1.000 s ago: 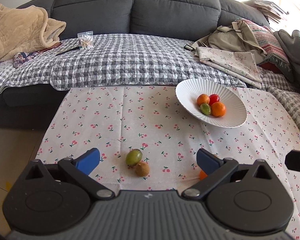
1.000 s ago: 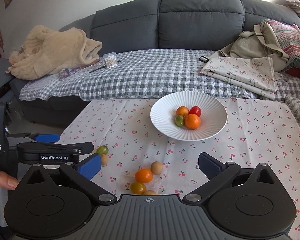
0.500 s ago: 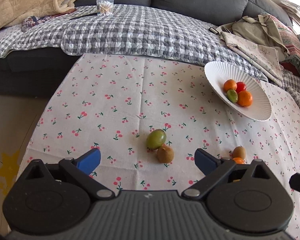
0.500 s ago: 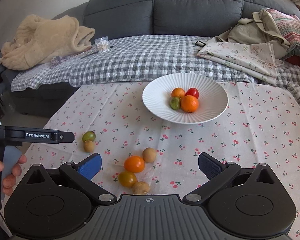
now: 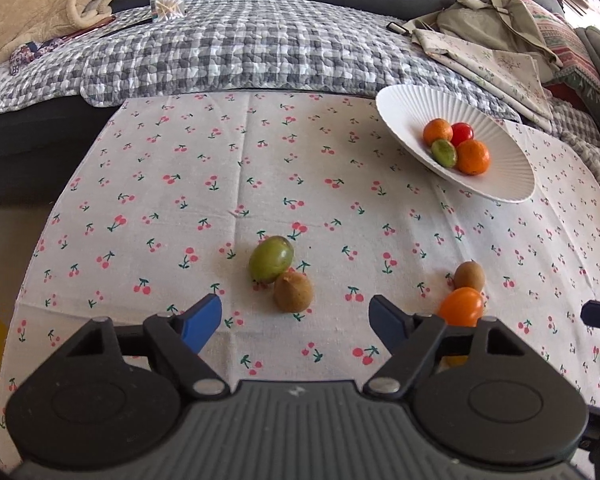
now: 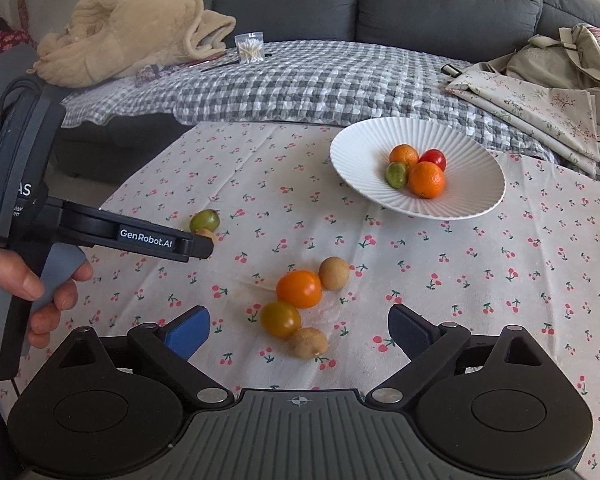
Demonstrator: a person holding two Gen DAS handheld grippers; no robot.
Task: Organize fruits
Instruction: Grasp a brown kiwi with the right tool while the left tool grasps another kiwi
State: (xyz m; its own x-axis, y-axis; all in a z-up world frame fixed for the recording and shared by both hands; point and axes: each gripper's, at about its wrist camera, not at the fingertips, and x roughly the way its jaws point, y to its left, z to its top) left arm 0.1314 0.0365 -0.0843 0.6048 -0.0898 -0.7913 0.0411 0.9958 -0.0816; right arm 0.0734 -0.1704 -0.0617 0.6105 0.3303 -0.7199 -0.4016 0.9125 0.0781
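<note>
Cherry-print tablecloth (image 5: 260, 152) carries a white ribbed bowl (image 6: 472, 196) at its far right, holding two oranges, a red tomato (image 6: 433, 159) and a green fruit touching one another. Left gripper (image 5: 296, 320) hovers low, fingers spread wide and empty, with a green fruit (image 5: 271, 259) and brown kiwi (image 5: 293, 291) touching each other just ahead between the blue pads (the person's hand (image 6: 40, 288) grips its handle). Right gripper (image 6: 299, 332) likewise gapes empty above a loose cluster: orange tomato (image 6: 299, 288), yellow-green tomato (image 6: 280, 319), two tan fruits.
</note>
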